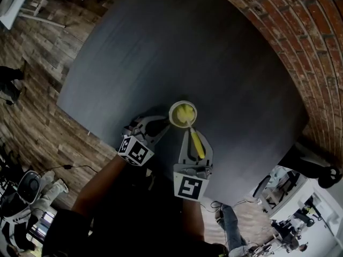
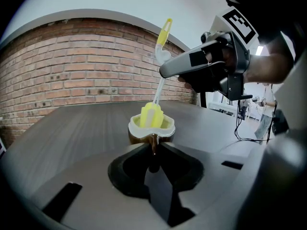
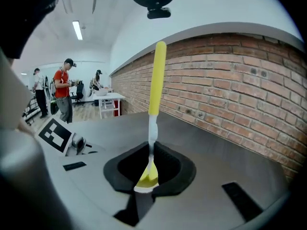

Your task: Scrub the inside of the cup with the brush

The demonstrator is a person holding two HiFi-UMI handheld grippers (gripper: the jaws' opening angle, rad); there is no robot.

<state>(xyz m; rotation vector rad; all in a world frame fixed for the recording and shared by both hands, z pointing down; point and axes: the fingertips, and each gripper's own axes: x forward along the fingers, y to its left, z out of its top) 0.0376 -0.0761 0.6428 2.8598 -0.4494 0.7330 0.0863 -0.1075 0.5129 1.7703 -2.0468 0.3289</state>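
Down on the near half of the dark round table (image 1: 187,47), the cup (image 1: 183,114) stands upright, and both claws are on it. Left gripper (image 1: 161,125), coming in from the cup's 8 o'clock, has its jaws pinched tight on the cup's thin handle (image 2: 153,142) (plain in the left gripper view, with the cup's rim just beyond the tips). Right gripper (image 1: 191,135), at the cup's 6 o'clock, is clamped on the shaft of the brush (image 1: 197,143), whose yellow grip slants back toward the person. The yellow brush head (image 2: 151,115) sits inside the cup, poking above the rim. Brick wall (image 1: 300,36) curves past at 2 o'clock.
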